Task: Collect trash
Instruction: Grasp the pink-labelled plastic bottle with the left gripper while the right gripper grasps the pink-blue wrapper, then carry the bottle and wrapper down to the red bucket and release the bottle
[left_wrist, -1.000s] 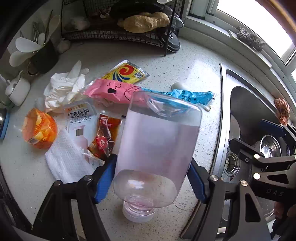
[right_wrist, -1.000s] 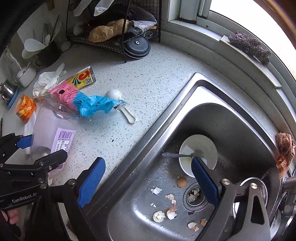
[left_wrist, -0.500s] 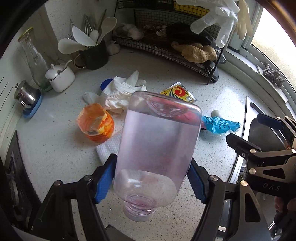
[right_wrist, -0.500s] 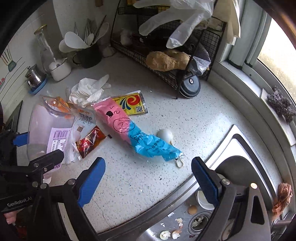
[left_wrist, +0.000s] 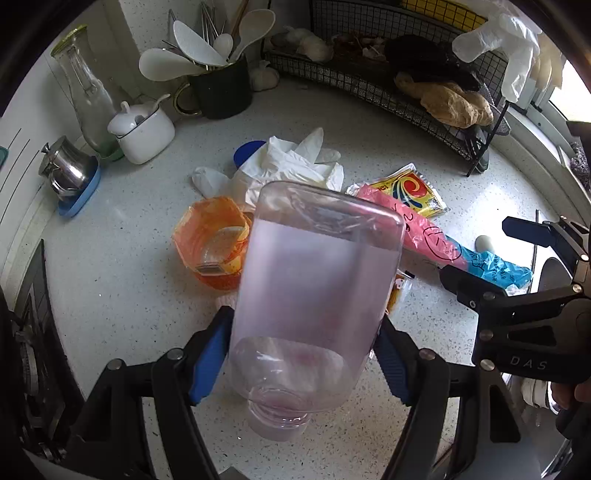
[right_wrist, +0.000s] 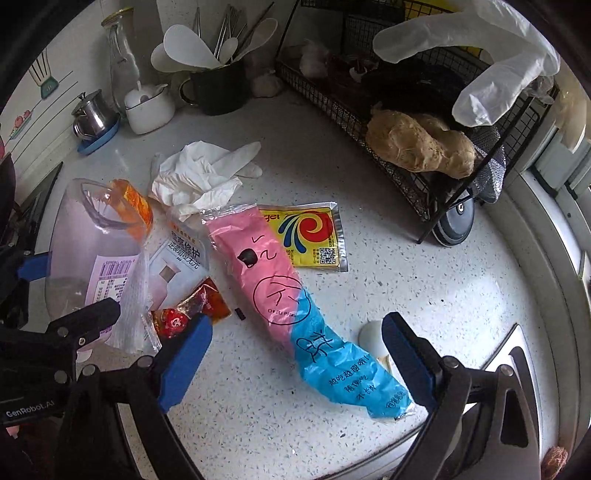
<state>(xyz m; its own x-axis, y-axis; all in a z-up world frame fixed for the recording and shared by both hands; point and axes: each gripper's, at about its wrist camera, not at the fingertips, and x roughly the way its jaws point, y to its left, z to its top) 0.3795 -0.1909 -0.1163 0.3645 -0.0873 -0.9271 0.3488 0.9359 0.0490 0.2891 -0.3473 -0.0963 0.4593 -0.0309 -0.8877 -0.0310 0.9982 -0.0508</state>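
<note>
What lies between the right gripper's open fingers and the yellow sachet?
In the right wrist view, the pink-and-blue wrapper lies along that stretch, running from between the right gripper fingers up to the yellow sachet, whose left edge it overlaps.

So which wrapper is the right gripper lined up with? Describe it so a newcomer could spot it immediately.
Start at the black wire rack at the back of the speckled counter and come toward the camera. Lying diagonally between the open right gripper fingers is the long wrapper. Unlike the square yellow sachet beside it, it is half pink, half blue, with black scribbles.
</note>
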